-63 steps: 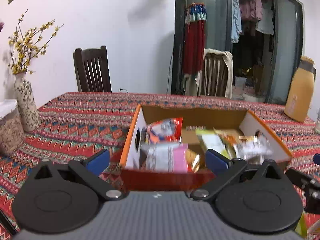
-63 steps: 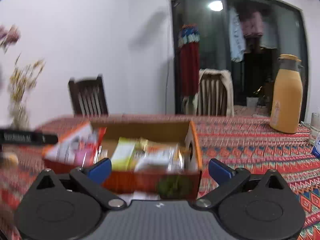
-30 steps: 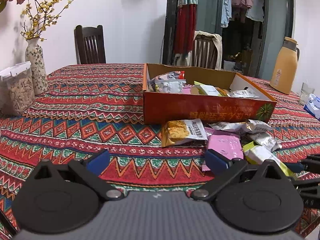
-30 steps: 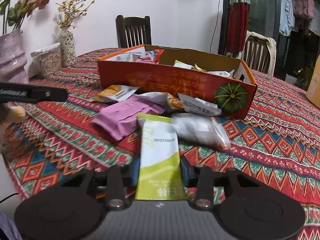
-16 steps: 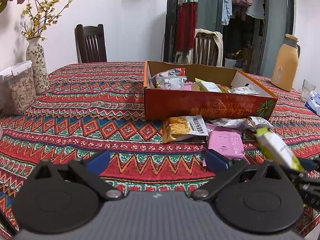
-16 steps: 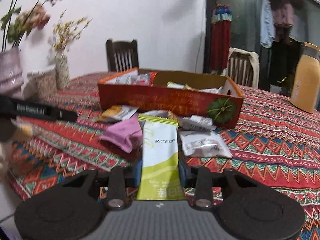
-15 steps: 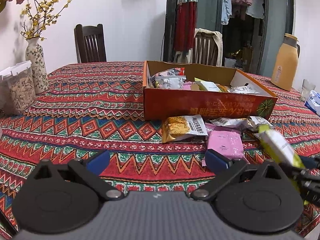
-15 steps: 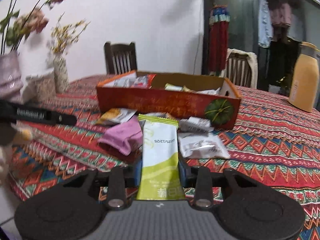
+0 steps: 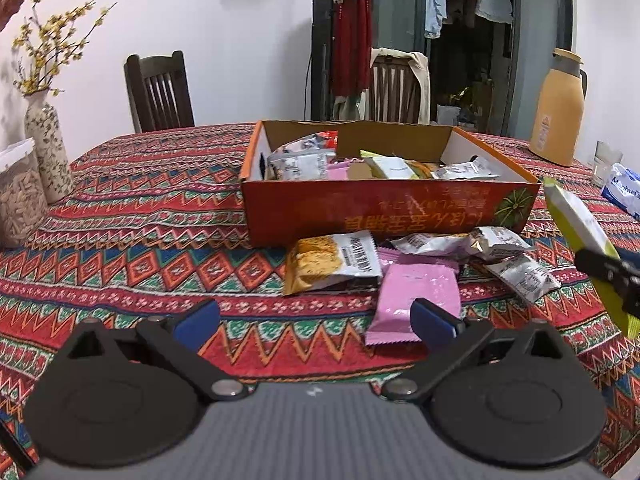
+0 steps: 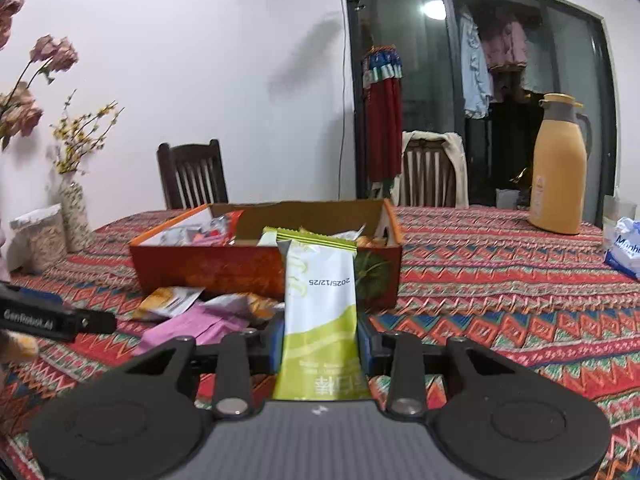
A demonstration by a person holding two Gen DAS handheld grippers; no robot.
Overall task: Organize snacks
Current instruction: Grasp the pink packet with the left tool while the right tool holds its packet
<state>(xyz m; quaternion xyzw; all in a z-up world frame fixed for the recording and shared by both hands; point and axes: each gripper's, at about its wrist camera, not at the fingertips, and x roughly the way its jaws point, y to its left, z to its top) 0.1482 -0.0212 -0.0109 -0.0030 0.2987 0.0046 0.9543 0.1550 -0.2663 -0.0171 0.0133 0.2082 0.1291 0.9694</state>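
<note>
An orange cardboard box [image 9: 384,210] [image 10: 224,270] holding several snack packets stands on the patterned tablecloth. Loose in front of it lie a yellow-orange packet [image 9: 332,260], a pink packet [image 9: 416,300] and silver packets [image 9: 496,240]. My right gripper [image 10: 318,344] is shut on a green-and-white snack packet [image 10: 320,304], held up off the table and pointing toward the box; the same packet [image 9: 580,224] shows at the right edge of the left wrist view. My left gripper [image 9: 316,316] hangs open over the tablecloth, short of the loose packets, with nothing between its fingers.
A tan thermos jug [image 9: 558,108] and a blue-white tissue pack [image 9: 624,194] stand at the back right. A flowered vase [image 9: 48,152] and a jar of seeds [image 9: 18,204] sit at the left. Two wooden chairs [image 9: 160,92] stand behind the table.
My right gripper has lifted the green-and-white packet off the table and tipped up toward the box. The left gripper has drifted closer to the loose packets, still open.
</note>
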